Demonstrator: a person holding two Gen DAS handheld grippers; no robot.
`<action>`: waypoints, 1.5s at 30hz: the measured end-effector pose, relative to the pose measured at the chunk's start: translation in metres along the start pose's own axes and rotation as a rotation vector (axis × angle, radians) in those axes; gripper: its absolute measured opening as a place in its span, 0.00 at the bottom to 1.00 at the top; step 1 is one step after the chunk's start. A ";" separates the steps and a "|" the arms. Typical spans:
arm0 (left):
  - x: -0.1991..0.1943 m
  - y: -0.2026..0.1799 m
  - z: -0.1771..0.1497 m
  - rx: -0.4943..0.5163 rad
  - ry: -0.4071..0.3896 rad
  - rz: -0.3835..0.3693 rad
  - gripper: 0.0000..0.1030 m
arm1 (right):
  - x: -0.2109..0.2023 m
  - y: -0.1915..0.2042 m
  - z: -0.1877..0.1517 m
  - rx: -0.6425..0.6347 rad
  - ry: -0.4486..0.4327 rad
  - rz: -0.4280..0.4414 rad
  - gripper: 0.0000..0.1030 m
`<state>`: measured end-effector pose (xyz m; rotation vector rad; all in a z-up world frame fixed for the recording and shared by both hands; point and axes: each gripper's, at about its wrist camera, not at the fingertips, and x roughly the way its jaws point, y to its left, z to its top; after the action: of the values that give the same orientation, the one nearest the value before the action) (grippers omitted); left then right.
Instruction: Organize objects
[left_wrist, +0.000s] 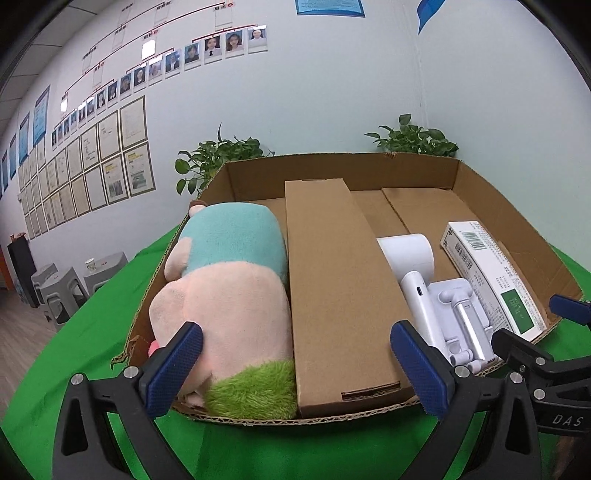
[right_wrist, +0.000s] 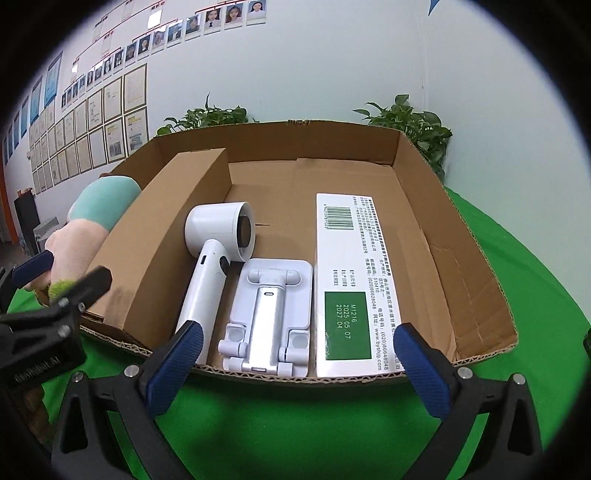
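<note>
Jaws on my left gripper (left_wrist: 295, 369) and right gripper (right_wrist: 299, 363) both stand wide and hold nothing, at the near edge of the green tabletop (right_wrist: 295, 424). Just past them I see the cardboard tray (right_wrist: 480, 280) with the plush toy (left_wrist: 229, 295) along its left wall, then the long brown box (left_wrist: 332, 288), hair dryer (right_wrist: 218, 251), phone stand (right_wrist: 269, 314) and white carton (right_wrist: 351, 273). Potted plants (left_wrist: 413, 138) stand behind it.

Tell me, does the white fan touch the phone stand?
Cannot tell. In the right wrist view, the fan handle runs along the phone stand edge; no clear gap or contact.
</note>
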<state>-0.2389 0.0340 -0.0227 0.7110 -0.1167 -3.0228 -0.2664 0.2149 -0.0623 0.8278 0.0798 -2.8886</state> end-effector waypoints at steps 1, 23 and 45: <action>0.001 0.001 0.000 -0.005 0.000 -0.006 1.00 | 0.000 -0.001 0.000 0.004 0.000 0.001 1.00; 0.023 -0.010 0.001 0.032 0.031 0.034 1.00 | -0.001 0.003 -0.001 -0.011 0.031 -0.037 1.00; 0.024 -0.010 0.000 0.034 0.029 0.036 1.00 | -0.001 0.003 -0.001 -0.011 0.031 -0.037 1.00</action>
<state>-0.2608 0.0423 -0.0338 0.7473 -0.1786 -2.9817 -0.2647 0.2122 -0.0627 0.8786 0.1148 -2.9075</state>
